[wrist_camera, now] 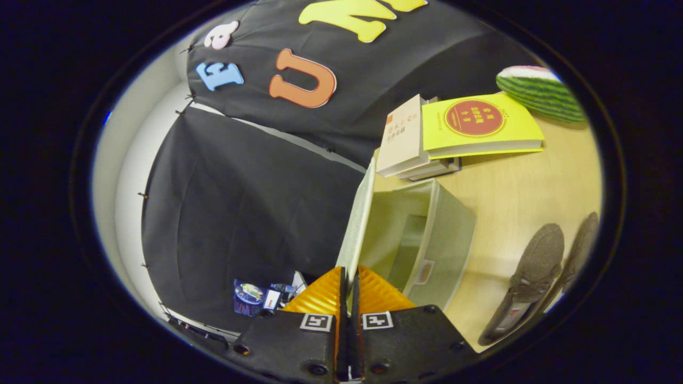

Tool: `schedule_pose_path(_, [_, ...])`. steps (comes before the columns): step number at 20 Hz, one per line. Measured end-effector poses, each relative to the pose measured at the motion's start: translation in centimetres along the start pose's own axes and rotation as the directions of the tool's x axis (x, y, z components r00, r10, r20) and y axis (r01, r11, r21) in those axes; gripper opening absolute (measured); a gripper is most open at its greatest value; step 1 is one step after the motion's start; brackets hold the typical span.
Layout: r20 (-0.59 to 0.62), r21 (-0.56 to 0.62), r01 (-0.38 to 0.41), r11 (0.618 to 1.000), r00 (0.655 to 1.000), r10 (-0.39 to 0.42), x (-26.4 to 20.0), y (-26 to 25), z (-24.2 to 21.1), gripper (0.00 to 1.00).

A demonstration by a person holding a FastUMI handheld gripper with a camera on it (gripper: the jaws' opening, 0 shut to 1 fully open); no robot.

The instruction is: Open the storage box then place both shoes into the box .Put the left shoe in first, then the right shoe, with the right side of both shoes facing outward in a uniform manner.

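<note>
Your gripper (349, 282) had its jaws drawn in to a narrow slit, and the thin edge of the storage box's lid (356, 224) ran into that slit, so both fingers looked to be pinching it. The view was rolled over, which suggests you had turned your wrist to swing the lid up and back on its hinge. Just beyond the fingers the storage box (427, 240) stood with its mouth exposed, pale inside and with nothing visible in it. I judged the opening step near its end, with no shoe yet loaded. Past the box, on the bare table (512, 186), the two shoes (533, 277) lay side by side and touching or nearly so, well apart from the box, apparently placed so you could take them one after the other. Which one was the left I could not tell from this angle. Farther on, a stack of books (453, 133) sat just behind the box, its top cover overhanging. A watermelon-striped thing (539, 90) lay beyond that, near the booth's cloth wall. Some small clutter (256, 298) showed low beside the gripper, off the table.
</note>
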State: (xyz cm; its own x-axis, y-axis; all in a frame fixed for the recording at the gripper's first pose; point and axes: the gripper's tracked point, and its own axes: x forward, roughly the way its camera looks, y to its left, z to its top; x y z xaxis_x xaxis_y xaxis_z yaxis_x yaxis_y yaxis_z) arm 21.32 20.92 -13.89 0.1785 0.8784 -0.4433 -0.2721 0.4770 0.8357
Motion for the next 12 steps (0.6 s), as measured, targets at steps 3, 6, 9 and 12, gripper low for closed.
schedule_pose_path(3, [0.0,-0.045,0.023,0.999,1.0,-0.023,0.3,4.0,0.1,0.07])
schedule_pose_path(6, [0.012,-0.091,0.073,0.993,0.997,-0.072,1.0,7.3,0.0,0.07])
schedule_pose_path(9, [0.02,-0.158,0.119,0.98,0.993,-0.118,2.7,10.2,-0.5,0.07])
schedule_pose_path(12, [0.046,-0.179,0.141,0.974,0.99,-0.135,5.2,11.9,-0.7,0.15])
